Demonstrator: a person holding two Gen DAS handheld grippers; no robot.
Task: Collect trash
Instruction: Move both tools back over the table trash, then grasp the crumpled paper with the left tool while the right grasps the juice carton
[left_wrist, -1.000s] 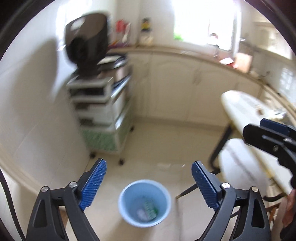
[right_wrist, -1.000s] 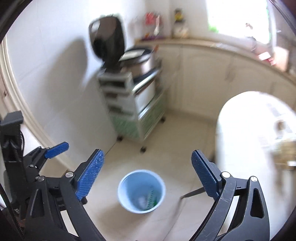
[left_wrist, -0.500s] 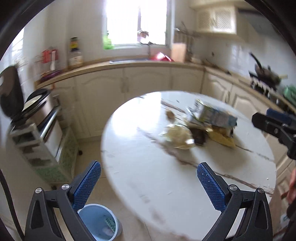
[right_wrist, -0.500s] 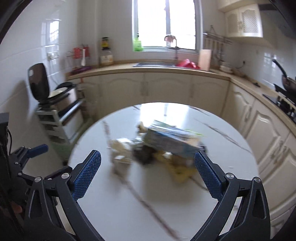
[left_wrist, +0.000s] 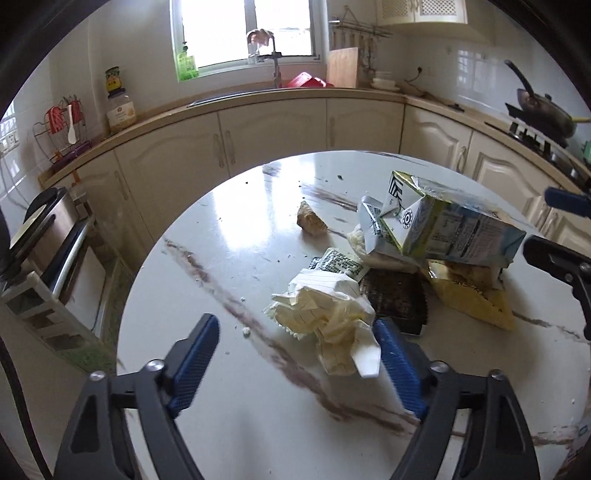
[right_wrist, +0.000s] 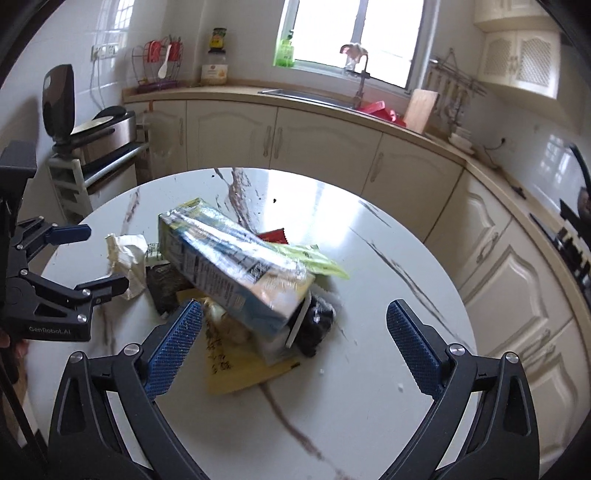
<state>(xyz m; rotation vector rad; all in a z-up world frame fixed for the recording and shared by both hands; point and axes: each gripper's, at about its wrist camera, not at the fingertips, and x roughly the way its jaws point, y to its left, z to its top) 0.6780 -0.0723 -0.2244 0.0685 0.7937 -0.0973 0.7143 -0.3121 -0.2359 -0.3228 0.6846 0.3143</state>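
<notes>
Above the table (left_wrist: 236, 424), both tongs (left_wrist: 295, 365) (right_wrist: 295, 347) gape level.

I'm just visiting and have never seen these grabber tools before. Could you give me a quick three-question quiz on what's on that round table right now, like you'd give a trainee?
1. True or false: the left gripper is already shut on the crumpled paper.
2. What lies on top of the trash pile on the table? A) carton B) bowl C) bottle
3. Fill in: the right gripper is ____, holding nothing.

Key
1. False; its jaws are spread and the paper only lies between its fingertips.
2. A, the carton, tilted over the yellow wrapper.
3. Open.
</notes>
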